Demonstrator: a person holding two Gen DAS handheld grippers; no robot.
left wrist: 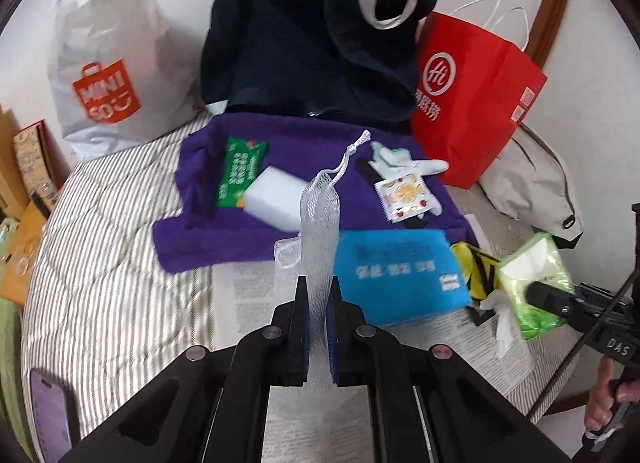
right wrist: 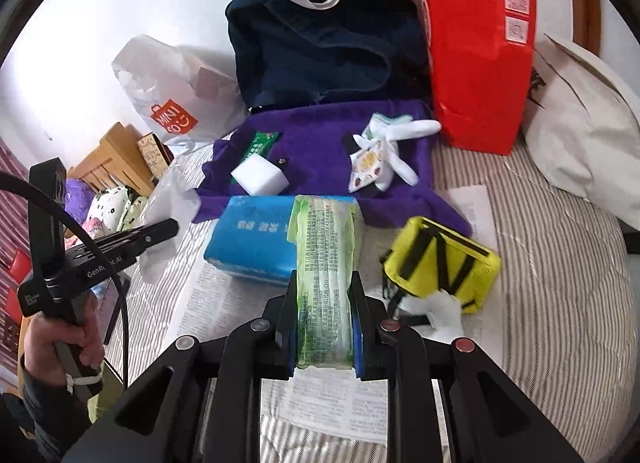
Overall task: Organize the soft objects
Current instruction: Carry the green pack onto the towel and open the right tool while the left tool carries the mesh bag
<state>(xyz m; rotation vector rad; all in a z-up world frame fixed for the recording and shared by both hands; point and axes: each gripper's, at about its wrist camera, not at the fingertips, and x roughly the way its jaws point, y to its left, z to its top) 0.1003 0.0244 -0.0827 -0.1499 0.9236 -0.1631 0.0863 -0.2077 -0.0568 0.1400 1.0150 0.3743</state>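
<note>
Up close, left gripper (left wrist: pixel 317 295) pinching limp white mesh pouch (left wrist: pixel 320 219), right gripper (right wrist: pixel 323 295) clamping crinkly green tissue pack (right wrist: pixel 325 263) — purple fleece (right wrist: pixel 320 139) behind.

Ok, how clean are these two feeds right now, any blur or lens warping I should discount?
Left wrist view: the blue tissue pack and green packet are motion-smeared, their print unreadable; the mesh pouch in the left tongs stays fairly sharp. Right wrist view: the green tissue pack in the right tongs is crisp, the yellow pouch slightly smeared. Both: fisheye bending, dark corners.

"MINISO" on white plastic bag (left wrist: pixel 108 75); "Hi" on red paper bag (left wrist: pixel 476 103).
</note>
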